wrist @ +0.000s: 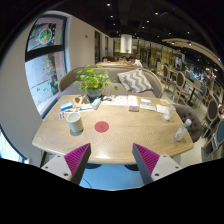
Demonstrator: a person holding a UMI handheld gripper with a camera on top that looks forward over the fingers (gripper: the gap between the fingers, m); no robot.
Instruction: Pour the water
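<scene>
My gripper (111,160) is open and empty, its two magenta-padded fingers (77,157) spread wide in front of the near edge of a light wooden table (125,138). On the table beyond the fingers, a pale cup (75,123) stands at the left. A round red coaster (101,127) lies just right of it. A small bottle (181,130) stands at the table's right edge. All of them are well beyond the fingertips.
A potted green plant (93,80) stands at the table's far left, with books and small items (133,102) along the far side and another cup (166,112) at the right. Chairs stand around the table; the floor (110,176) under the near edge is blue.
</scene>
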